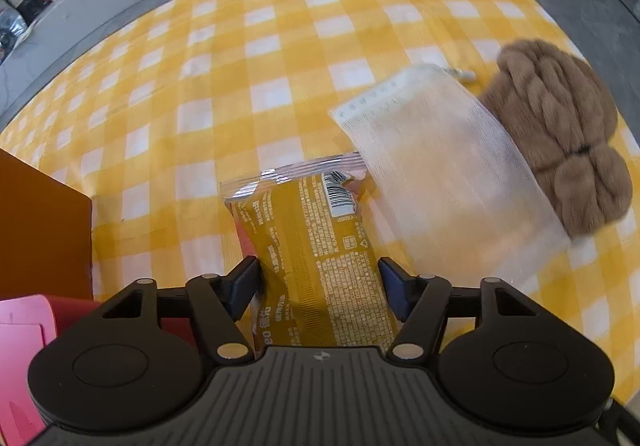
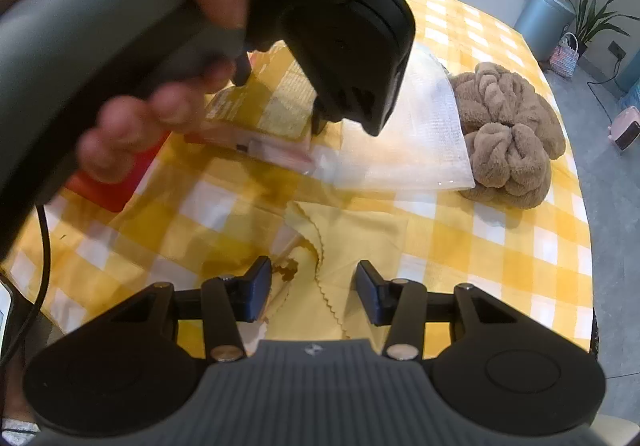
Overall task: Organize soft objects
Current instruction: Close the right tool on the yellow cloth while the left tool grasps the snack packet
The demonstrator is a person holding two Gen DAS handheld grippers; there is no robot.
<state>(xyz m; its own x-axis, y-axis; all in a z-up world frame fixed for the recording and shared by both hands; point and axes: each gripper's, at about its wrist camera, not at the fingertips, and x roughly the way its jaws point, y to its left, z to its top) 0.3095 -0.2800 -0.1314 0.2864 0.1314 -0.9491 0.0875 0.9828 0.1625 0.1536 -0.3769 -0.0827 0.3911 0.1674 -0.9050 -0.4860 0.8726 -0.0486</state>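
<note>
A yellow snack packet [image 1: 316,246] with a barcode and silver end lies lengthwise between the fingers of my left gripper [image 1: 318,270], whose pads press on its two sides. In the right wrist view a hand holds that left gripper [image 2: 280,97] over the packet [image 2: 276,101]. A white mesh bag [image 1: 448,181] lies to the packet's right, partly over a brown fluffy towel [image 1: 568,133]. My right gripper [image 2: 314,278] stands open over a pale yellow cloth [image 2: 360,238] with a zigzag edge; its pads do not touch the cloth.
A yellow-and-white checked tablecloth [image 1: 280,45] covers the round table. An orange box [image 1: 40,230] and a pink item [image 1: 20,346] sit at the left. A red object [image 2: 116,185] lies under the hand. Grey floor, a bin [image 2: 544,17] and a plant lie beyond the table's edge.
</note>
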